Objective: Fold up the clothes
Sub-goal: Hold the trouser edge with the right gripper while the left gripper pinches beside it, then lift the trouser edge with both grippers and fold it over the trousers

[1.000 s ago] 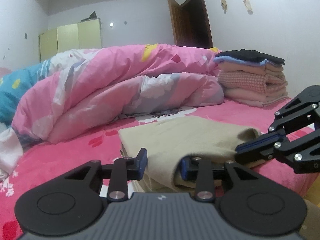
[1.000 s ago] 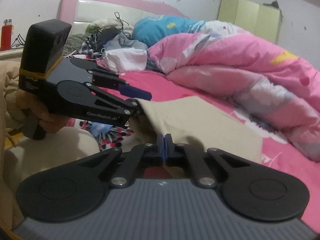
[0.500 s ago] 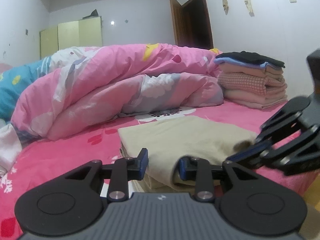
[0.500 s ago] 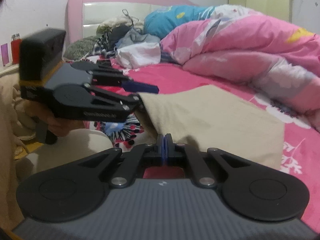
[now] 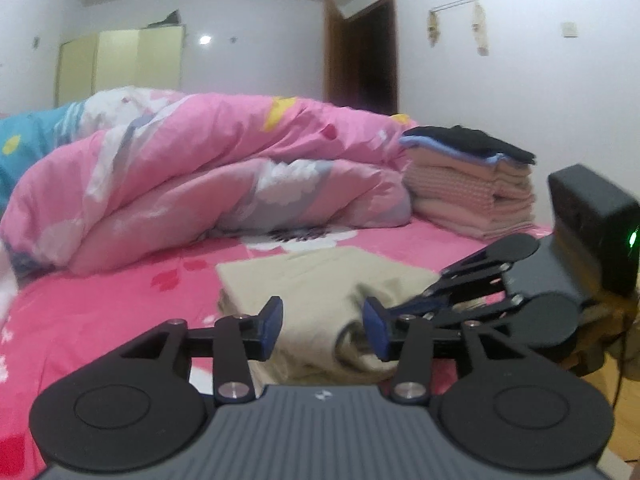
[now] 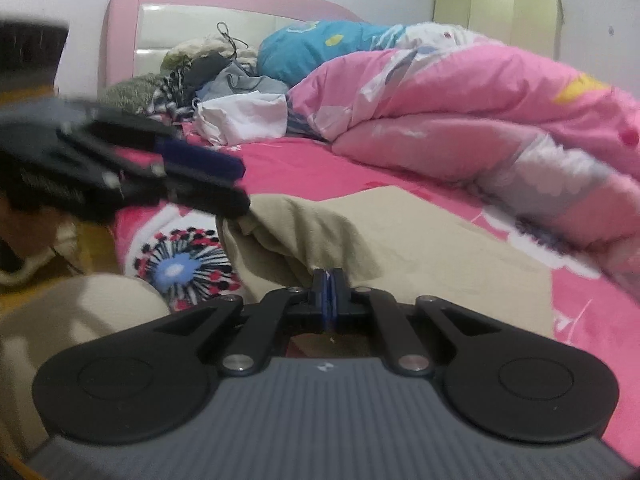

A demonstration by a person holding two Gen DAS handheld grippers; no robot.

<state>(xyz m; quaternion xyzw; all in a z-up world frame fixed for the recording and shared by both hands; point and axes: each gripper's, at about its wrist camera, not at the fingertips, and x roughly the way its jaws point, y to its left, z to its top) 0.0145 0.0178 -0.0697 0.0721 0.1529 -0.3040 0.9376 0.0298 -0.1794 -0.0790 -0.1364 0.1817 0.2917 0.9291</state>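
The beige garment (image 5: 320,280) lies folded on the pink bed (image 5: 100,312), close to its near edge, in front of the heaped pink duvet (image 5: 208,176). The left gripper (image 5: 322,322) hovers at the garment's front fold with its jaws apart, holding nothing. The right gripper (image 6: 328,294) has its jaws pressed together at the cloth's edge; whether any fabric is pinched between them is hidden. Only the left view shows the stack of folded clothes (image 5: 472,188) towards the far corner; only the right view shows the headboard (image 6: 224,12) and the unfolded pile (image 6: 216,88) below it
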